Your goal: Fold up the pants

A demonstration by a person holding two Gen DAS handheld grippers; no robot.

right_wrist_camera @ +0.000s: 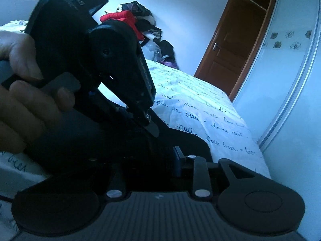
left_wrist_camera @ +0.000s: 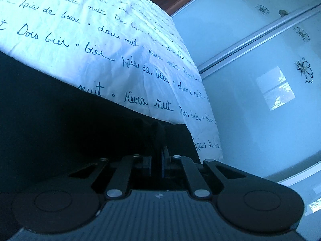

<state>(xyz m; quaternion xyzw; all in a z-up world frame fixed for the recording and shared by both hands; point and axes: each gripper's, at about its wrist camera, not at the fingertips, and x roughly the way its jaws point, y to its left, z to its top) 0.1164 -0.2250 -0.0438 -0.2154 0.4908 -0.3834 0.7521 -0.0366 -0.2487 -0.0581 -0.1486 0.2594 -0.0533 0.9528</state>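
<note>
The dark pants [left_wrist_camera: 50, 104] are lying on the bed [left_wrist_camera: 124, 46], over its white cover printed with script, and both grippers are sitting low at the fabric's near right corner. In the left wrist view, the left gripper [left_wrist_camera: 163, 150] is showing its fingers drawn together on a bunched ridge of the dark cloth, so it is pinching the pants. In the right wrist view, the right gripper [right_wrist_camera: 178, 158] is showing only 1 blue-edged finger pad against the dark fabric; the other gripper's body is covering the rest, so I cannot tell whether its fingers are together or apart.

Judging by this, the fold is getting started or is midway: an edge is being gripped, but no finished, stacked fold is showing, and how many folds are already in the cloth cannot be read from such dark fabric. Carrying the edge over and smoothing it seem to be left.

The left wrist view alone is giving the clear pinch and the wardrobe [left_wrist_camera: 260, 80] with flower decals. The right wrist view alone is showing the left hand [right_wrist_camera: 26, 100], a clothes pile [right_wrist_camera: 140, 24] at the far end and the brown door [right_wrist_camera: 236, 46].
</note>
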